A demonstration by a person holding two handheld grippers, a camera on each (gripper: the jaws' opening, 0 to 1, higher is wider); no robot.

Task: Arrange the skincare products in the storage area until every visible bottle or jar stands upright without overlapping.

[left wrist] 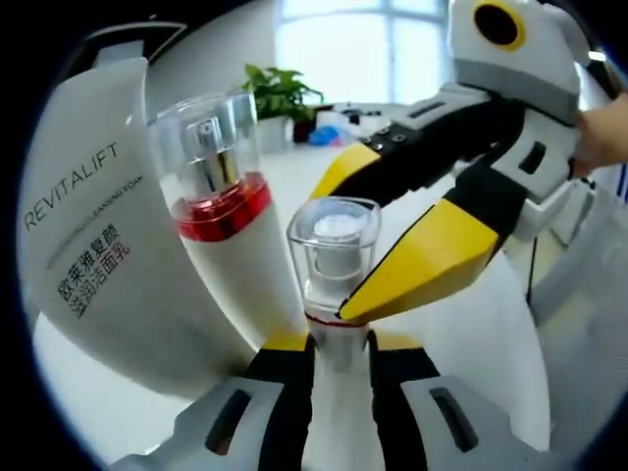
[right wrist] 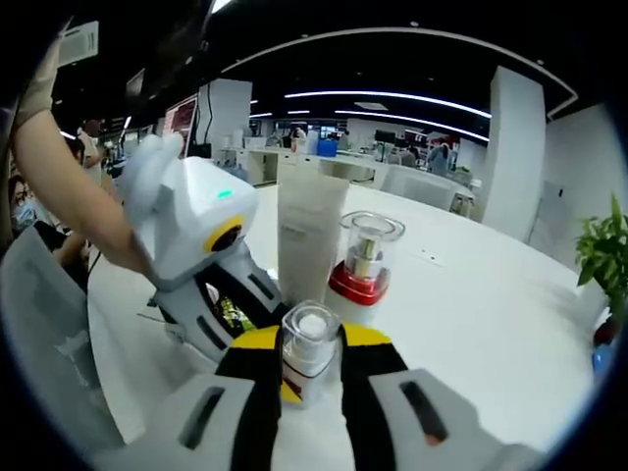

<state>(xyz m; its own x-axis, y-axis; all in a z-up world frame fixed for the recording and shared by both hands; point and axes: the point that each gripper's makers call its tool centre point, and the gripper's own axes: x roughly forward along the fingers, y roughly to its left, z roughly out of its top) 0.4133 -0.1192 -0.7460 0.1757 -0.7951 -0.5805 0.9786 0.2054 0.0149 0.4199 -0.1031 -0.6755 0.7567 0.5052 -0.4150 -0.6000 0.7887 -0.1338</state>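
Three products here: one tall white tube (right wrist: 309,240) (REVITALIFT printed on it), one red-banded pump bottle (right wrist: 361,267) with a clear cap standing just beside the tube, and one smaller clear-capped bottle (right wrist: 307,351) up front, all close together on the white worktop (right wrist: 491,314). The small bottle is between both sets of jaws at once, the left gripper (left wrist: 339,358) narrowed onto its body and the right gripper (right wrist: 304,368) closed in around it from the opposite side. Plenty of bare worktop on the far side toward the potted plant (left wrist: 280,98), and the near rim sits by the person's arm (right wrist: 69,196).
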